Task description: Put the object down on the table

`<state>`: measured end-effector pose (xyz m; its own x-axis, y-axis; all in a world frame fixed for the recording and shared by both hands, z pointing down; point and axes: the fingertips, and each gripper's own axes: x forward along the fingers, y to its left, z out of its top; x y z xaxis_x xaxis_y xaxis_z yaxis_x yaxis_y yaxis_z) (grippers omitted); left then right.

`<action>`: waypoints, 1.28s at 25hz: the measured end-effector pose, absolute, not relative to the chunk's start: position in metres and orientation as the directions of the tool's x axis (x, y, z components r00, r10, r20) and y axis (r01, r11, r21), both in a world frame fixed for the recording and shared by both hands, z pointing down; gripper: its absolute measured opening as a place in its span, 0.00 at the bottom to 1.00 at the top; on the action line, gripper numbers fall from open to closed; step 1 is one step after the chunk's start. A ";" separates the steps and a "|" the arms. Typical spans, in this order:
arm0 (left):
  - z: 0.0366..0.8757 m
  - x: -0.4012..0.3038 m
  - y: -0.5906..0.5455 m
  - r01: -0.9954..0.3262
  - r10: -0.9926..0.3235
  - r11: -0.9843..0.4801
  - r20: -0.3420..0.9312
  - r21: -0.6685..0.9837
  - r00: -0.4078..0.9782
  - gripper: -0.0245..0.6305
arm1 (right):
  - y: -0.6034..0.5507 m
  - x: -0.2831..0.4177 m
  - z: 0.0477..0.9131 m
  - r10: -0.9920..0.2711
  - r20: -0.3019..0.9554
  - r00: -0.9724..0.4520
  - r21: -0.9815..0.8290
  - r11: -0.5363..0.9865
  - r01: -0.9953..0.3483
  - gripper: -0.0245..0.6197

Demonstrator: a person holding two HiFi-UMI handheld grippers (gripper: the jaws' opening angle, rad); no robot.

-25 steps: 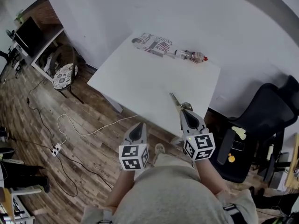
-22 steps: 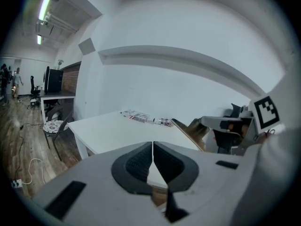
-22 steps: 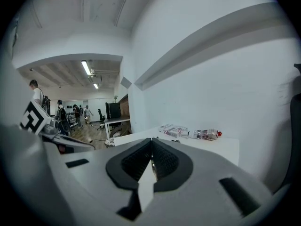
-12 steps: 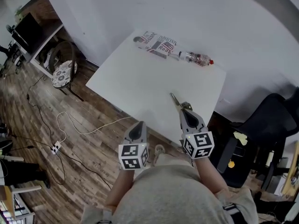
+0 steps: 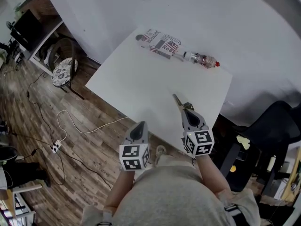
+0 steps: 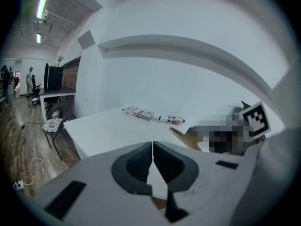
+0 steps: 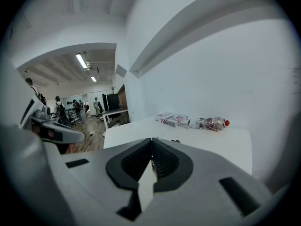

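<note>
While the big white rectangular table (image 5: 141, 84) fills the middle, the left gripper (image 5: 140, 125) hangs off its near edge, jaws pressed together. At the far edge lie a red-and-white printed carton (image 5: 160, 44) and a clear plastic bottle (image 5: 201, 59). The right gripper (image 5: 185, 109) pinches a slim brass-coloured object (image 5: 176, 100) over the near edge.

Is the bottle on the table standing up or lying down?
Lying down. The bottle rests on its side near the far edge of the table, red cap pointing right in the head view.
</note>
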<state>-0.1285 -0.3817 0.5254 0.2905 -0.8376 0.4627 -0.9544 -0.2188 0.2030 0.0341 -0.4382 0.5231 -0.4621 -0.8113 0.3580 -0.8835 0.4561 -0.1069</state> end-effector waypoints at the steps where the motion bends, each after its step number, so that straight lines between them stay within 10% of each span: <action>1: 0.527 -0.129 -0.384 -0.955 -0.837 -0.218 0.464 0.202 0.289 0.05 | -0.441 0.034 0.528 -0.809 0.366 -0.461 -0.106 0.456 -0.884 0.05; 32: 0.538 -0.125 -0.411 -0.956 -0.827 -0.219 0.483 0.196 0.288 0.05 | -0.479 0.037 0.611 -0.735 0.534 -0.417 -0.064 0.457 -0.887 0.05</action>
